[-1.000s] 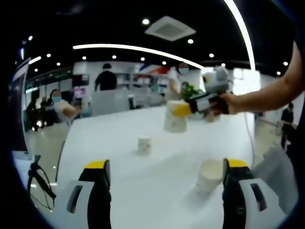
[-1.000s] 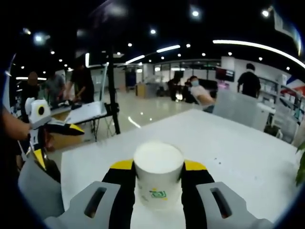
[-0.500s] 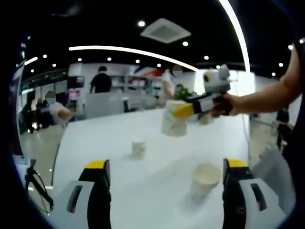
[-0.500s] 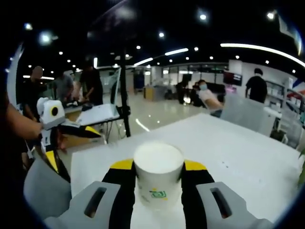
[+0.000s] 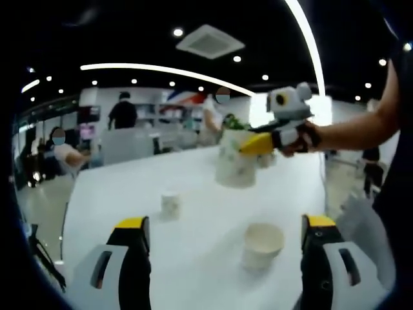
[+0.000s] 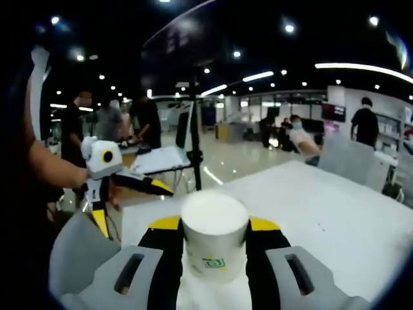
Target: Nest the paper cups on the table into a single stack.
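White paper cup (image 6: 214, 242) sits clenched between the right gripper (image 6: 215, 240) fingers (image 6: 168, 258), held aloft over the counter (image 6: 335, 213); the left gripper view shows it (image 5: 235, 158) above the counter's far half. Left gripper (image 5: 222, 248) fingers stand spread, released. An open-mouthed cup (image 5: 261, 245) stands near its right finger, and a smaller, blurred one (image 5: 171, 204), seemingly upright, farther back.

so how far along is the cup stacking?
Nothing nested yet. In hand: the right claw is shut on one paper cup, held above the table. The left claw is open, close to the upright open cup. Left: that cup and the small cup farther back, both standing apart, need nesting into one stack.
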`<state>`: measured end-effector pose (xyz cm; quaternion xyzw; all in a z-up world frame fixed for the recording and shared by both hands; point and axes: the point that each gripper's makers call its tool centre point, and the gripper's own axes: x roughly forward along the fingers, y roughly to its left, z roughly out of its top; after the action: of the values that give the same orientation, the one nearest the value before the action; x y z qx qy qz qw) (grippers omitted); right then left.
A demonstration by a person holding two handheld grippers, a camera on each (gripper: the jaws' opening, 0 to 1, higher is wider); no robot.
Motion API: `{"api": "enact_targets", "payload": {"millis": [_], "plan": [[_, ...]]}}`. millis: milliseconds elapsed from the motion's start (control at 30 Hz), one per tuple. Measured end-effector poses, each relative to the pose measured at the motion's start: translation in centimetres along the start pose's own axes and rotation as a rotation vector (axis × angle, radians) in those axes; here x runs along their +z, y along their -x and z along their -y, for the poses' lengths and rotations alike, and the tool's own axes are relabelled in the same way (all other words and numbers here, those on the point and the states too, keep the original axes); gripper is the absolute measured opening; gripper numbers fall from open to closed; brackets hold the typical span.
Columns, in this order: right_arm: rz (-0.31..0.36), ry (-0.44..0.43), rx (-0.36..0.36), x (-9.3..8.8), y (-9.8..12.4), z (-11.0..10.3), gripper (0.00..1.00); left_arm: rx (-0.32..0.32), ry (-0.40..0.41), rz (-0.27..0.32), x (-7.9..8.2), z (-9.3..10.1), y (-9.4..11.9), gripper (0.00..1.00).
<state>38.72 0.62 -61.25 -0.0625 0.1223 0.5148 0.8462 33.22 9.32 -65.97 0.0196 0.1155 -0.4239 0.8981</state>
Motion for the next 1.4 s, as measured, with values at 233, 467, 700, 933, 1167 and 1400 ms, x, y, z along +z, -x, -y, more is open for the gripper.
{"api": "enact_targets", "payload": {"millis": [233, 467, 700, 933, 1167, 1400], "plan": [[0.02, 0.011, 0.045, 0.1, 1.3, -1.9, 0.34, -0.031, -0.001, 0.008, 0.4, 1.2, -0.8, 0.96], [0.02, -0.004, 0.053, 0.1, 2.4, -3.1, 0.34, -0.067, 0.006, 0.005, 0.7, 2.7, -1.3, 0.93], [0.028, 0.005, 0.122, 0.1, 3.3, -5.3, 0.34, -0.101, 0.002, 0.005, 0.3, 4.1, -1.8, 0.91], [0.048, 0.008, 0.154, 0.5, 3.9, -6.6, 0.35, -0.125, 0.012, 0.014, 0.7, 5.0, -1.6, 0.88], [0.094, 0.021, 0.187, 1.3, 4.5, -8.0, 0.35, -0.163, 0.018, 0.027, 1.7, 5.9, -1.3, 0.83], [0.166, 0.031, 0.175, 2.4, 5.0, -7.9, 0.35, -0.237, 0.063, 0.025, 1.7, 7.3, -1.0, 0.69]]}}
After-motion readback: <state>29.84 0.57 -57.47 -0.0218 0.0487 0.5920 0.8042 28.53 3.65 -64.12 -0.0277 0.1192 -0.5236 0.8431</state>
